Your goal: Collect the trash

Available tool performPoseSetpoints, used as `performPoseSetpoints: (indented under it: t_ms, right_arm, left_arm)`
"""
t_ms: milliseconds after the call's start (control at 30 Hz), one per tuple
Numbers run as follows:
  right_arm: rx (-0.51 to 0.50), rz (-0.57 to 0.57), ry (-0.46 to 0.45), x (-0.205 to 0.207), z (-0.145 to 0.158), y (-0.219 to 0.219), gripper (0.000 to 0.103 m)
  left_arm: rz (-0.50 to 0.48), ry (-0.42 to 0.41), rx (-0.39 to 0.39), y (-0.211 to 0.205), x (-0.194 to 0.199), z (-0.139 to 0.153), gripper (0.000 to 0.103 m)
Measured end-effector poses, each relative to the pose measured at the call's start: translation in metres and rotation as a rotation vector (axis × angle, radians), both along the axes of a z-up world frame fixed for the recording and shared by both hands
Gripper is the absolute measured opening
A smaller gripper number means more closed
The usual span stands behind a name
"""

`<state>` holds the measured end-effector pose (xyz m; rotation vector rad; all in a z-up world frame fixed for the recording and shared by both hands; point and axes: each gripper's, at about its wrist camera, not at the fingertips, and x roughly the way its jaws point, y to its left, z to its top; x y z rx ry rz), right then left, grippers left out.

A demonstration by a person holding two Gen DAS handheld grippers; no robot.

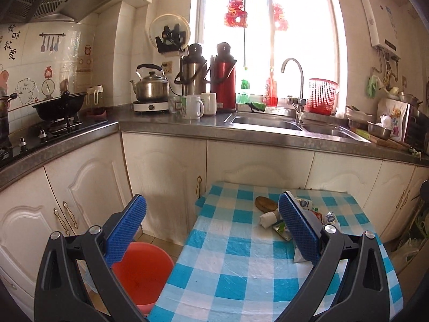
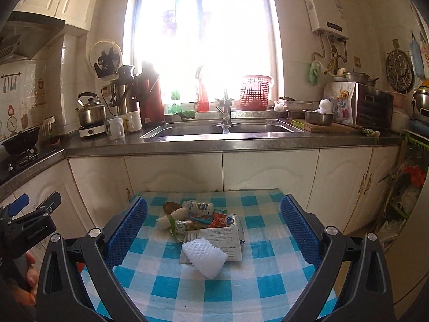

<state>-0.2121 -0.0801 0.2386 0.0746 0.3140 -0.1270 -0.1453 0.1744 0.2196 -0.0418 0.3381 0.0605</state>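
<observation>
Both claws gape empty — the left claw [image 1: 211,230] and right claw [image 2: 214,230] hover near the checkered table [image 2: 166,284], trash pile [image 2: 203,222] at its far side.

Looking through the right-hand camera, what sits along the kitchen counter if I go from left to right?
Black wok → steel kettle → white mugs → red thermos → tap over the sink → red basket → steel bowl → dark metal box.

Black-framed claws with silver screws, blue dimpled pads [image 1: 127,232] on left [image 1: 211,230] and right [image 2: 214,233].
</observation>
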Motion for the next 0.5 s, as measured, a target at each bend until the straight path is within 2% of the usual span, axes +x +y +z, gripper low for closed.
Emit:
performPoseSetpoints:
  t_ms: [500]
  right_arm:
    - [-0.030, -0.003, -0.054, -0.017, 0.006, 0.003, 0.098]
  left_arm:
    - [0.014, -0.066, -0.021, 0.011, -0.026, 0.016, 0.099]
